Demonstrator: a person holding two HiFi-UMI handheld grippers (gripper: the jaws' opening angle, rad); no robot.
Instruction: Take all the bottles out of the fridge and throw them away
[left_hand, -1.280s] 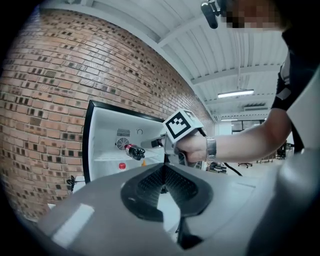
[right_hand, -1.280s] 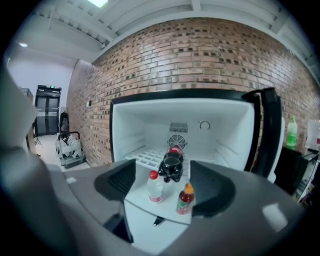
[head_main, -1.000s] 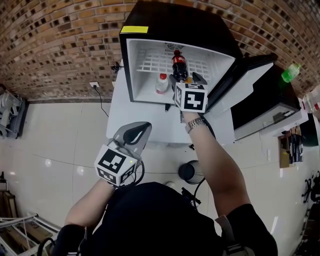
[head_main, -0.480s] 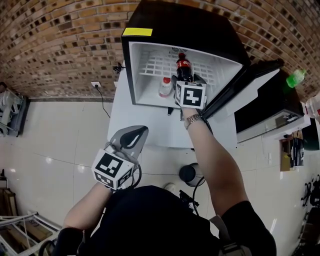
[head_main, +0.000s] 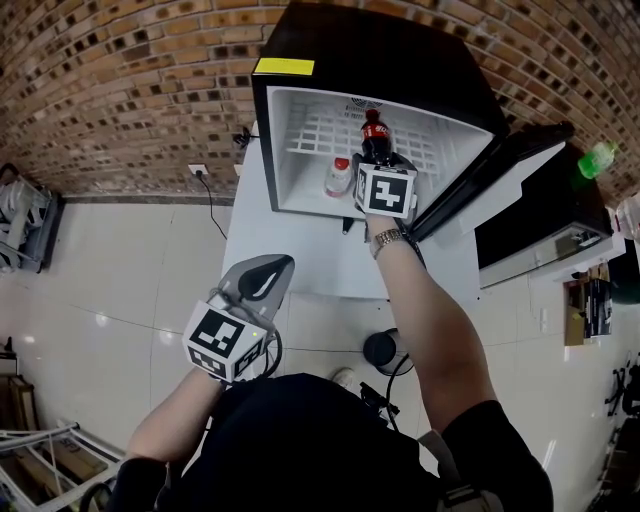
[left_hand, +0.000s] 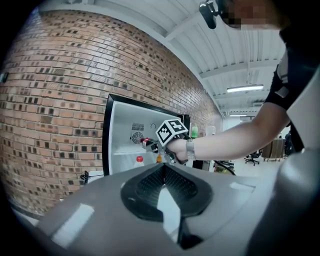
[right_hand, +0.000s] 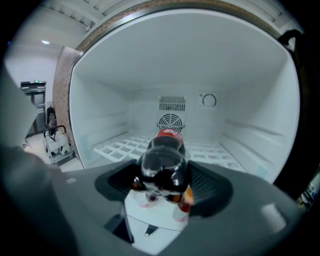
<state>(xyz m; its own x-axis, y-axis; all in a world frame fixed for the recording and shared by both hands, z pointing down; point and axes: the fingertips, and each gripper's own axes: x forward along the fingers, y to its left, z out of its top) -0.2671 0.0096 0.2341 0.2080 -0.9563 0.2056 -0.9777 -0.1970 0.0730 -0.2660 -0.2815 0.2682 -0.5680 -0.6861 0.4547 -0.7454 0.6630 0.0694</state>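
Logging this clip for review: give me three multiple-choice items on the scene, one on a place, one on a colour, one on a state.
1. Where is the cola bottle?
A on the floor
B between the jaws of the right gripper
C in a bin

2. The cap of the small white bottle is:
A blue
B green
C red

3. The fridge door is:
A open
B shut
C taken off

Key:
1 B: the right gripper view shows the cola bottle between its jaws, which have just been closing.
2 C: the cap shows red in the head view.
3 A: the door swings out to the right and the white inside of the fridge lies bare.
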